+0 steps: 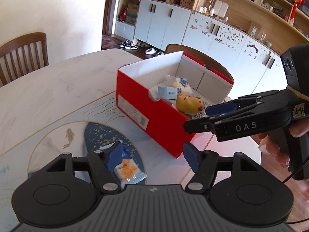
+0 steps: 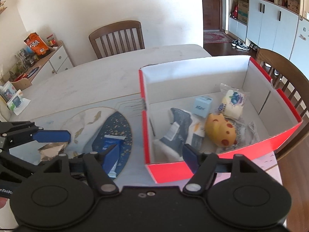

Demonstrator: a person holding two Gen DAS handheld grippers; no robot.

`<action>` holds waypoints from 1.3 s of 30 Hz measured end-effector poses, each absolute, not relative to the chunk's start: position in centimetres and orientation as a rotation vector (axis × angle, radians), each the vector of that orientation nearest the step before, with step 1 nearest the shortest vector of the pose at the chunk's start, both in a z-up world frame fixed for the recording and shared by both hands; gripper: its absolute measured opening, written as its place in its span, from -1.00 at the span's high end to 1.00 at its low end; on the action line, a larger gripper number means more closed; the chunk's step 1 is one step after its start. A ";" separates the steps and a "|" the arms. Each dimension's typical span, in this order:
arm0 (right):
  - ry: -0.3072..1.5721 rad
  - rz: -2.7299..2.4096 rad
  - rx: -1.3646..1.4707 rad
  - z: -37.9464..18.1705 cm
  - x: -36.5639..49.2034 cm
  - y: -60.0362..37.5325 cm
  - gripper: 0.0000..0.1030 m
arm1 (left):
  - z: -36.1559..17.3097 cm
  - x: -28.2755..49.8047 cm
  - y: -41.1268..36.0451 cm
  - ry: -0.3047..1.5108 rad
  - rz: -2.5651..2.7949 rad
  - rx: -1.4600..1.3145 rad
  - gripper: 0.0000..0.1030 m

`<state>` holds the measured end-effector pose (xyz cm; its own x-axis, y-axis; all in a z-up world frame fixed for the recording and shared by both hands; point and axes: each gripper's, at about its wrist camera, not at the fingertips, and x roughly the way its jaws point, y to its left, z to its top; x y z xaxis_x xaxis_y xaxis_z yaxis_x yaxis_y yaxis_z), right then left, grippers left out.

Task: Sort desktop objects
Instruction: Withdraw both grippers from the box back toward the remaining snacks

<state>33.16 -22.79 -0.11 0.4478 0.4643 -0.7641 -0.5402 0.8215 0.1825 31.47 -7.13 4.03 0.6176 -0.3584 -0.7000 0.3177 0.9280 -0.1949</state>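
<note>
Both grippers empty, jaws apart. Left gripper (image 1: 152, 157) should drop squarely over the snack packet (image 1: 128, 171) beside the red box (image 1: 146, 108). Right gripper (image 2: 149, 155) hovers at the box's near wall.

My left gripper (image 2: 48, 145) cut off at left frame edge. My own finger (image 1: 114, 154) hides part of snack packet (image 1: 128, 171). Box label (image 1: 133, 112) print blurred.

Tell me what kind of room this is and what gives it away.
Most likely a home dining area. A pale dining table has wooden chairs pulled up to it, wall cabinets with open shelves of household items line one side, and shoes sit on the floor by a door.
</note>
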 end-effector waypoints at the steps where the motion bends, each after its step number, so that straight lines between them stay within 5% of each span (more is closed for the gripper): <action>1: 0.912 0.623 -0.092 -0.1 32.9 -22.6 -0.45 | 4.0 31.2 -6.8 0.815 -0.386 -0.058 -0.53; 13: 0.858 0.627 -0.128 0.6 29.8 -20.1 -0.54 | 2.8 27.9 -3.4 0.779 -0.345 -0.104 -0.92; 18: 0.852 0.646 -0.137 0.3 28.5 -19.2 -0.72 | 2.1 26.8 -2.3 0.789 -0.311 -0.103 -0.94; 39: 0.907 0.683 -0.164 -3.3 26.8 -15.1 -0.72 | -1.8 24.3 3.4 0.839 -0.078 -0.180 -0.94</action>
